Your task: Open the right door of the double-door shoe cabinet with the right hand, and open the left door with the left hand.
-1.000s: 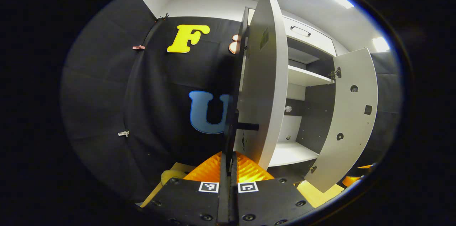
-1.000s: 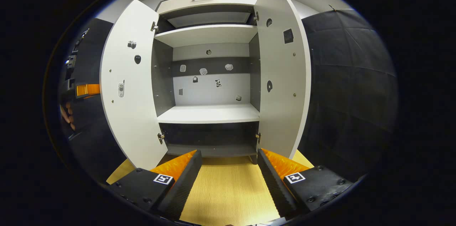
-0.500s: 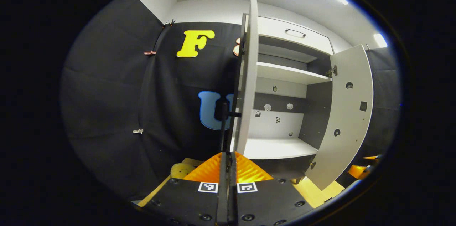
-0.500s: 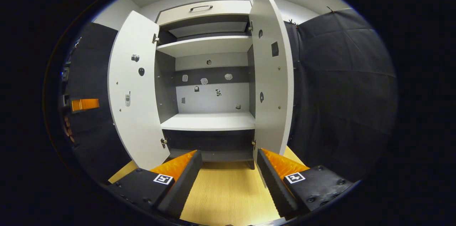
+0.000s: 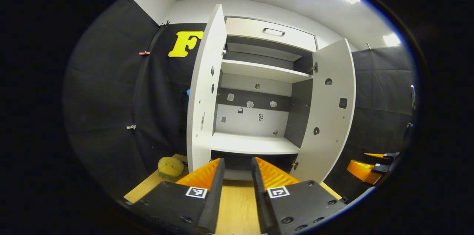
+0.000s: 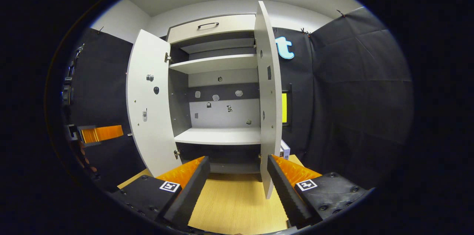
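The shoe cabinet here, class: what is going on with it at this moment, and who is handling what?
A person holds a two-finger gripper in each hand in front of a white shoe cabinet. Both doors stand swung open: the left door and the right door, baring the shelves inside. The left gripper is open and touches nothing, as is the right gripper. Both hover above the wooden floor, apart from the doors, so the opening looks done.

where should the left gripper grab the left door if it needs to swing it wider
Best guess: the left door's free vertical edge, at mid height, coming straight from the front. The panel stands nearly edge-on to the left gripper, thin enough to fit between its open fingers. One finger would go on the inner face, one on the outer. I can't make out the handle from here.
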Action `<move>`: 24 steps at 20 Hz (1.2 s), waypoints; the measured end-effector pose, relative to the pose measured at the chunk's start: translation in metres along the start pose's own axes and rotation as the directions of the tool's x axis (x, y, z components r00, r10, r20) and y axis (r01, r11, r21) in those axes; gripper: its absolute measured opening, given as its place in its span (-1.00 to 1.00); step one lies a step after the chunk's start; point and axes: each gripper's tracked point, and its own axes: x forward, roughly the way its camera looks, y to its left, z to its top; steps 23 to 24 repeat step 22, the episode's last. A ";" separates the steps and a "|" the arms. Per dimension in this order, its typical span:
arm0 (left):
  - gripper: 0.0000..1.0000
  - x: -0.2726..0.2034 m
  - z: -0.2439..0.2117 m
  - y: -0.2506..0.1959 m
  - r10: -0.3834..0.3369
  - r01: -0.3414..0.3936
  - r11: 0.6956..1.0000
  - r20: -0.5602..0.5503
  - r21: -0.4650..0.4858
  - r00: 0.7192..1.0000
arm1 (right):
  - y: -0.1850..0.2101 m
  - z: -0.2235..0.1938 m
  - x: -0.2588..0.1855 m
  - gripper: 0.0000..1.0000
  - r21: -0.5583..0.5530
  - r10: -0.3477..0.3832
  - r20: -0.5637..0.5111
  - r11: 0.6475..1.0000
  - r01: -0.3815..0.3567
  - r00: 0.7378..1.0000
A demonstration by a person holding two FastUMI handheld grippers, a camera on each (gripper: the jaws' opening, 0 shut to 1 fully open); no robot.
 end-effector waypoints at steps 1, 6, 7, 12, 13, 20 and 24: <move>0.14 -0.005 -0.002 -0.002 0.005 -0.005 1.000 0.002 0.011 1.000 | -0.002 0.003 -0.002 0.95 0.000 0.001 0.005 1.000 -0.001 1.000; 0.79 -0.011 0.002 -0.002 0.044 -0.045 0.998 0.033 0.054 0.999 | -0.002 0.012 -0.005 0.95 0.021 0.011 0.039 1.000 -0.011 0.999; 0.92 -0.011 0.001 0.001 0.055 -0.057 0.997 0.032 0.059 0.998 | -0.002 0.012 -0.004 0.96 0.022 0.012 0.043 1.000 -0.013 0.999; 0.92 -0.002 0.005 0.005 0.069 -0.073 0.994 0.053 0.086 0.996 | 0.002 0.011 0.003 0.97 0.022 0.018 0.036 1.000 -0.019 0.999; 0.93 0.002 0.004 0.004 0.064 -0.069 0.994 0.057 0.087 0.996 | 0.002 0.010 0.006 0.97 0.019 0.015 0.034 1.000 -0.016 0.999; 0.92 0.021 -0.007 0.003 0.013 -0.016 0.997 0.042 0.079 0.999 | 0.001 -0.007 0.028 0.97 0.031 -0.017 -0.003 0.999 0.017 1.000; 0.92 0.025 -0.006 0.003 -0.005 0.000 0.996 0.057 0.092 0.998 | -0.001 -0.006 0.034 0.97 0.022 -0.031 0.001 0.999 0.031 1.000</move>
